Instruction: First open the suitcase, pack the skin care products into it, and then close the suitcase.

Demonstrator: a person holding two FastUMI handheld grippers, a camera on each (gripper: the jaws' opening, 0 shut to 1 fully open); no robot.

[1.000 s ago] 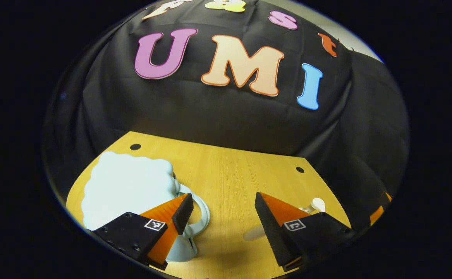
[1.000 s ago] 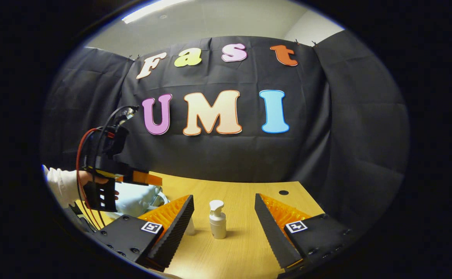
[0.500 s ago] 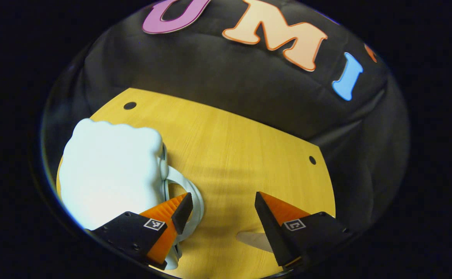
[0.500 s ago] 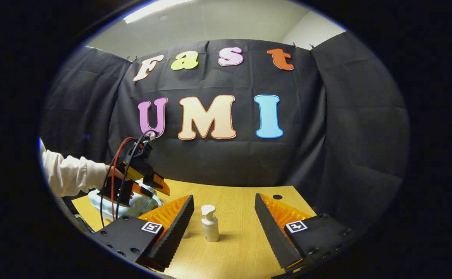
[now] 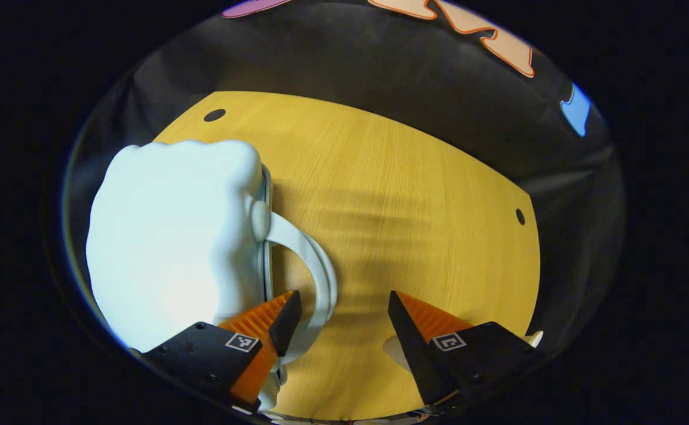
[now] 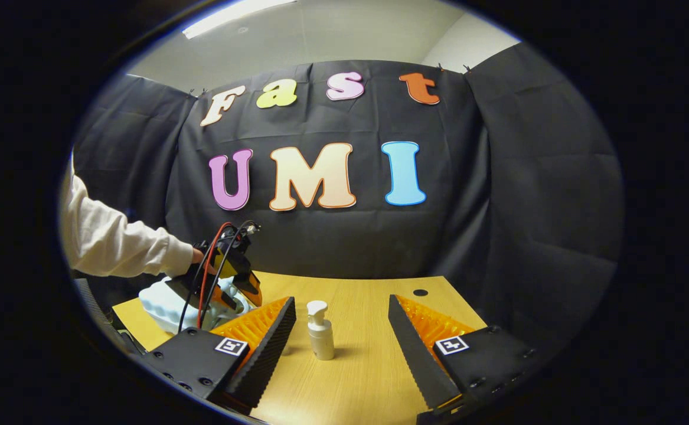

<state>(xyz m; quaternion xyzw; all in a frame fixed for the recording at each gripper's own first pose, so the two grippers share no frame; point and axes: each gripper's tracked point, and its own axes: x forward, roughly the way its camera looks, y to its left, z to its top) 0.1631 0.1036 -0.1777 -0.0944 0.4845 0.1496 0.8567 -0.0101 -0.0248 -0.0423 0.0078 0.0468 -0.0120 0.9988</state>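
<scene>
Both sets of jaws stand wide apart and hold nothing. My left gripper [image 5: 341, 304] hangs over the table [image 5: 415, 195], tipped down at the pale blue suitcase [image 5: 173, 236], which lies shut on the table's left part. Its looped handle [image 5: 314, 271] curves out toward me, and my left finger [image 5: 282, 316] sits just inside that loop; I cannot tell whether it touches. My right gripper [image 6: 341, 324] is held low and level, with a small white pump bottle [image 6: 320, 330] standing upright on the table between its fingers and farther off. Off to its left I see a sleeve [image 6: 114, 242] reaching the left gripper down over the suitcase.
</scene>
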